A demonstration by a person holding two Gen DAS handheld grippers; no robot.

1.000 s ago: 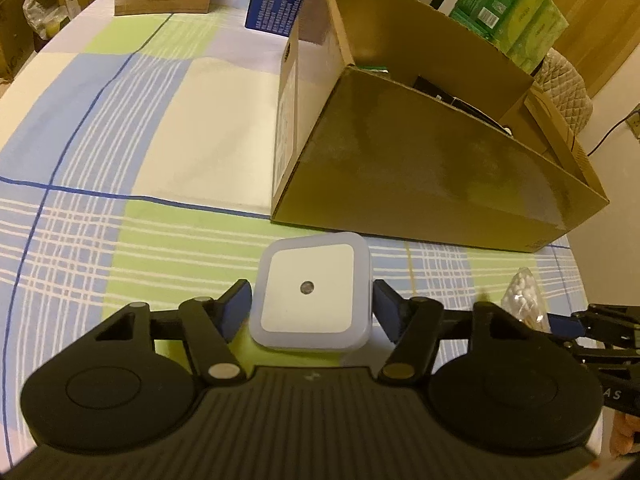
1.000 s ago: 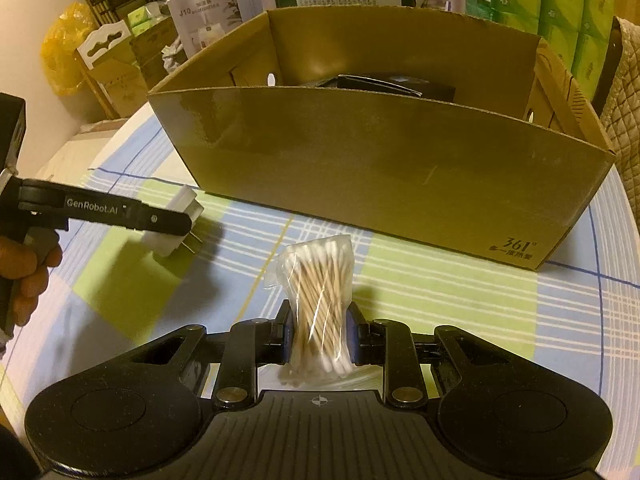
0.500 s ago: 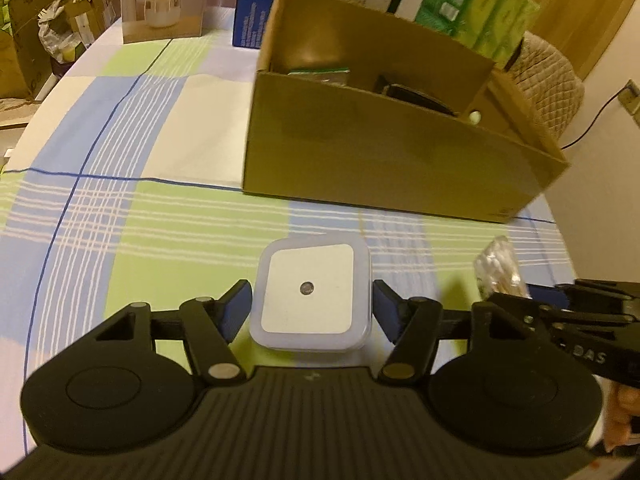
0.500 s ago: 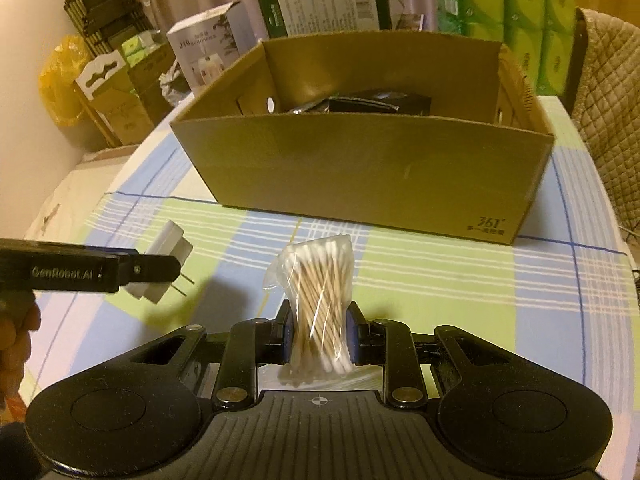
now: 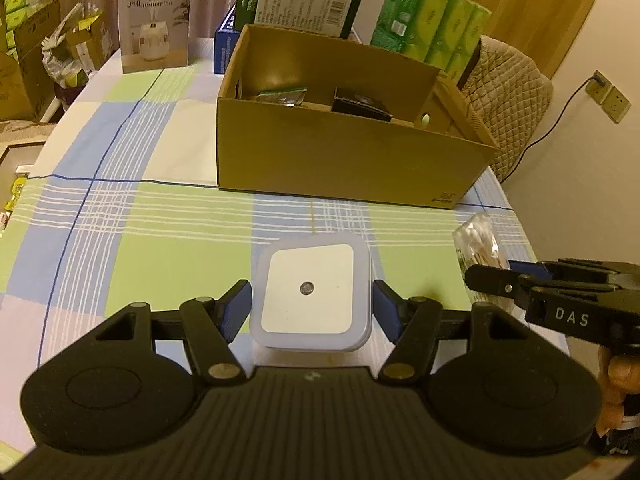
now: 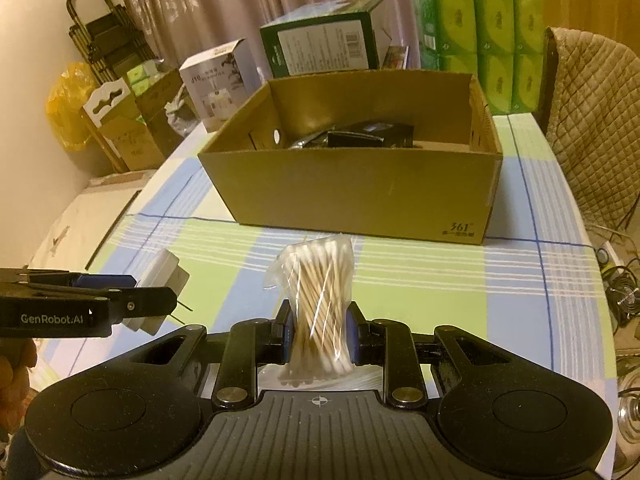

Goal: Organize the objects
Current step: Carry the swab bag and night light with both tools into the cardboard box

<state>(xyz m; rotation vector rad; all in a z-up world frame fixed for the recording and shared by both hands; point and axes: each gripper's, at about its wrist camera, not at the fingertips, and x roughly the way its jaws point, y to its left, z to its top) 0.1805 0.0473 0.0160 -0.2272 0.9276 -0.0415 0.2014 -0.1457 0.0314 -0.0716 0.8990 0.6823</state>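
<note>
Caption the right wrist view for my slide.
Right gripper holding a bag of cotton swabs before an open cardboard box.

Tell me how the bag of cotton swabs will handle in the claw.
The bag of cotton swabs is probably light. Its thin film looks slippery and crushable: the right claw pinches it narrow at the waist. The sticks probably keep it fairly upright.

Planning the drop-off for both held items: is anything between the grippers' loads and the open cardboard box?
Nothing visible on the tablecloth blocks either path. The bag of cotton swabs in the right gripper and the night light in the left gripper only face the cardboard box's near wall, which they must clear.
</note>
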